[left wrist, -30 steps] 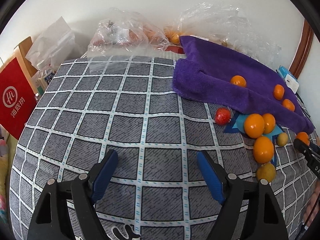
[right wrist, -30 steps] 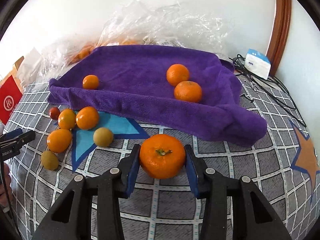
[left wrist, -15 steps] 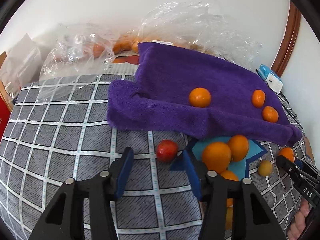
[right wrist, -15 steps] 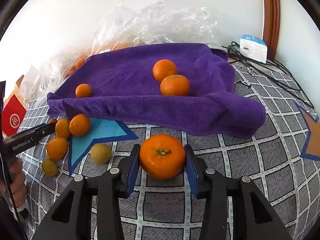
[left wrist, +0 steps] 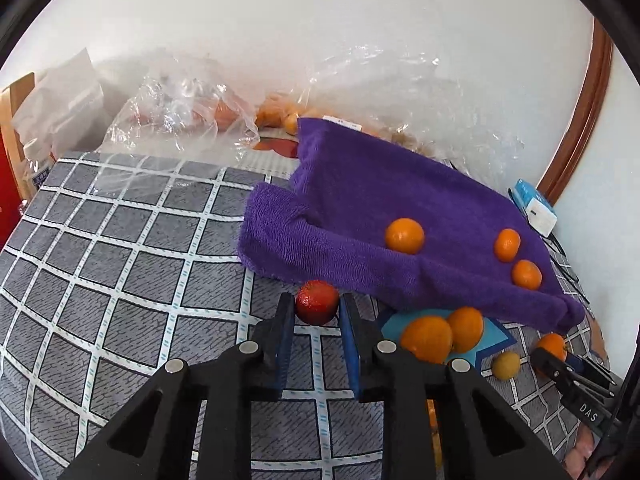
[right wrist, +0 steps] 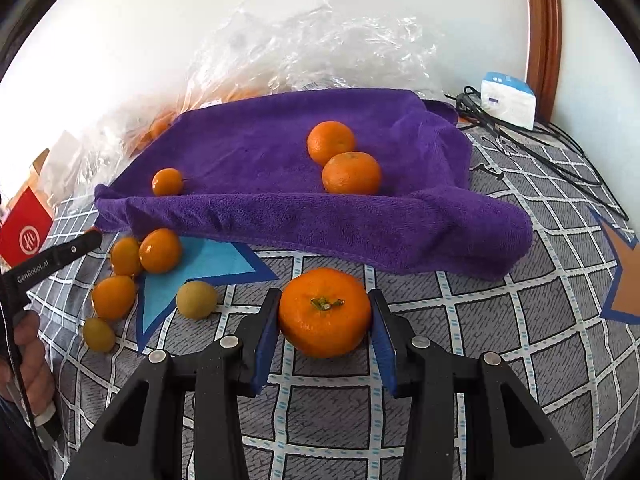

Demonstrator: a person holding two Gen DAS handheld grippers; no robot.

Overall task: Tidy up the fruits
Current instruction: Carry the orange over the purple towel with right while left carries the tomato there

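Observation:
My left gripper (left wrist: 316, 312) is shut on a small red fruit (left wrist: 317, 302) just in front of the purple towel (left wrist: 384, 200). My right gripper (right wrist: 325, 314) is shut on a large orange (right wrist: 325, 312) on the checked cloth before the towel (right wrist: 280, 184). Three oranges lie on the towel (right wrist: 331, 142) (right wrist: 351, 173) (right wrist: 167, 181). Several loose oranges (right wrist: 160, 250) and two yellow-green fruits (right wrist: 196, 299) (right wrist: 98, 334) lie on the cloth at the left. The left gripper's tip shows in the right wrist view (right wrist: 86, 241).
Clear plastic bags with fruit (left wrist: 188, 120) (right wrist: 312, 52) stand at the back by the wall. A white-blue box (right wrist: 508, 98) and black cables (right wrist: 560, 160) lie at the right. A red package (right wrist: 26, 226) stands at the left.
My left gripper moved forward to the red fruit and closed on it. My right gripper keeps hold of the large orange and has shifted slightly.

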